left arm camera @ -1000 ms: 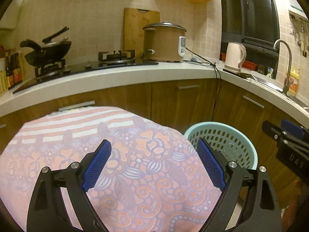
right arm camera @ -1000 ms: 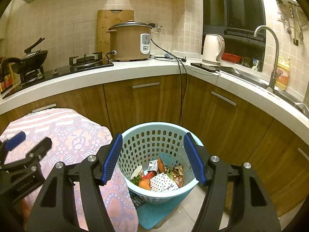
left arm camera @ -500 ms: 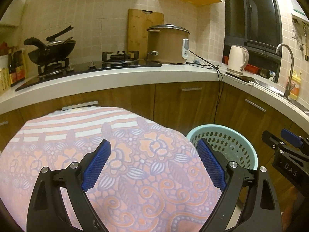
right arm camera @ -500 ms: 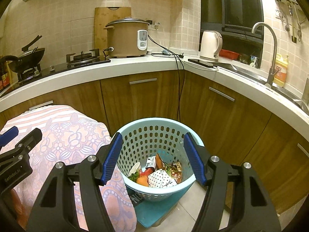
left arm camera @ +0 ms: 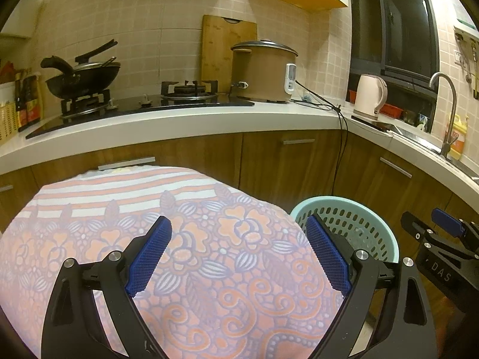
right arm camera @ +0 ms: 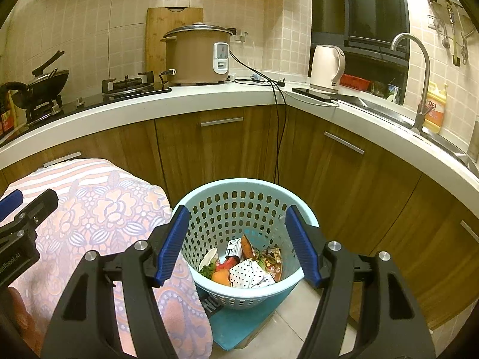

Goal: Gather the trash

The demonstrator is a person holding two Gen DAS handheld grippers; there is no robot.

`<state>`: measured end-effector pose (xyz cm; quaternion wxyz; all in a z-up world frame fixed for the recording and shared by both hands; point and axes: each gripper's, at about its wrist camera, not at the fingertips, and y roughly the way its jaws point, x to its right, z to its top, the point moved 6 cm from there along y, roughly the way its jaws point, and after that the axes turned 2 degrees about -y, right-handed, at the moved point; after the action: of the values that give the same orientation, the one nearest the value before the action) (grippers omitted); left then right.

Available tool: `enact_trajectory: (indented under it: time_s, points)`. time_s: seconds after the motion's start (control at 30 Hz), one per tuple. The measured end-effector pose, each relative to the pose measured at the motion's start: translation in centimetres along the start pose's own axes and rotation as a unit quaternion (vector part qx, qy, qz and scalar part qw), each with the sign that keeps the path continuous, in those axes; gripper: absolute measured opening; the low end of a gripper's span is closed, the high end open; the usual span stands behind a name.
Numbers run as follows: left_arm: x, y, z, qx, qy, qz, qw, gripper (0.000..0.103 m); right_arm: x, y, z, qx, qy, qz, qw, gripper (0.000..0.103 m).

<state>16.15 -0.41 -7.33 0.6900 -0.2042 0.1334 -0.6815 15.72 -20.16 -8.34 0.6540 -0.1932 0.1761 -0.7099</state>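
Note:
A light blue perforated basket (right arm camera: 248, 197) stands on the floor by the corner cabinets, with trash (right arm camera: 245, 266) in its bottom: wrappers, a dotted paper and vegetable scraps. My right gripper (right arm camera: 239, 245) is open and empty, held above and in front of the basket. My left gripper (left arm camera: 239, 257) is open and empty, over a pink floral cloth (left arm camera: 191, 239) that covers a low surface left of the basket (left arm camera: 356, 218). The right gripper shows at the right edge of the left wrist view (left arm camera: 443, 239).
A white counter (right arm camera: 209, 98) curves around, bearing a wok (left arm camera: 80, 77), gas stove (left arm camera: 188, 89), rice cooker (right arm camera: 197, 56), kettle (right arm camera: 326, 68) and sink faucet (right arm camera: 419, 59). Wooden cabinets (right arm camera: 344, 173) stand behind the basket. A blue mat (right arm camera: 239, 326) lies under the basket.
Both grippers have risen and pulled back a little from the basket; the view shows more of the counter. Both stay open and empty.

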Motion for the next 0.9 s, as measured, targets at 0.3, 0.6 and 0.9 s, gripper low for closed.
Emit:
enact_trajectory:
  time_s: [0.3, 0.6, 0.9]
  points:
    - [-0.05, -0.06, 0.07, 0.001, 0.0, 0.005, 1.0, 0.089, 0.01, 0.05, -0.08, -0.002, 0.001, 0.002, 1.0, 0.064]
    - [-0.17, -0.12, 0.17, 0.002, -0.001, 0.008, 1.0, 0.089, 0.12, 0.06, -0.08, -0.003, 0.004, 0.003, 1.0, 0.064]
    - [-0.13, -0.14, 0.19, 0.004, 0.001, 0.008, 1.0, 0.089, 0.2, 0.17, -0.16, -0.004, 0.005, 0.001, 1.0, 0.064]
